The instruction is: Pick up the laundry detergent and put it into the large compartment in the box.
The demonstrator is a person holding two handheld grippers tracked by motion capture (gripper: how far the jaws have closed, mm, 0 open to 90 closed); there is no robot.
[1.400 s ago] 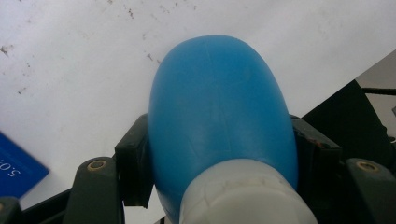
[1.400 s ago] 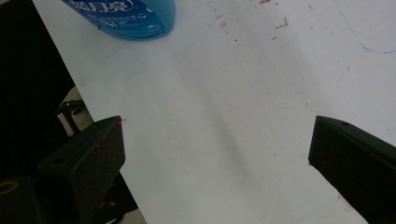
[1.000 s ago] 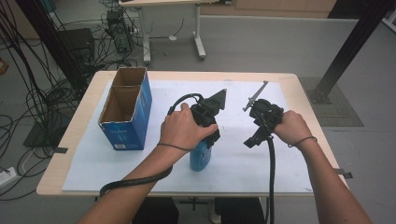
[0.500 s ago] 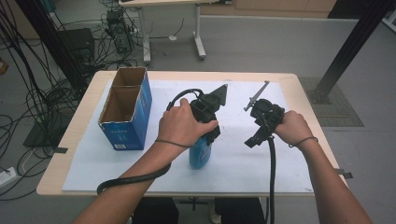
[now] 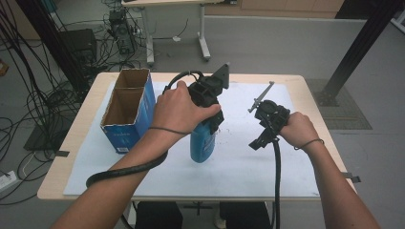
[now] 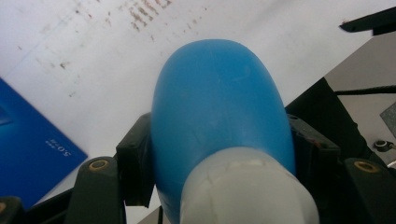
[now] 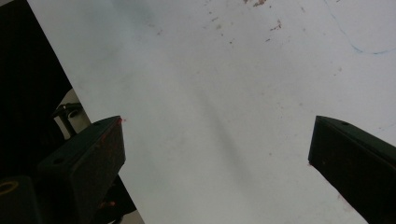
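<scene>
On the table's [image 5: 71,143] left side we see an open blue cardboard box [image 5: 129,112] standing on the white sheet [image 5: 239,164]. Beyond the table's far edge we see tangled cables [image 5: 43,90] at left and a desk's legs [image 5: 203,40].

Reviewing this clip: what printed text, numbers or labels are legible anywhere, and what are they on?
Blue box, left gripper view: small white print, upside down and too blurred to read for certain.
Blue box front face, high view: white lettering, too small to read.
Blue bottle: no print visible.
White sheet: stains and a pen line, no words.
</scene>
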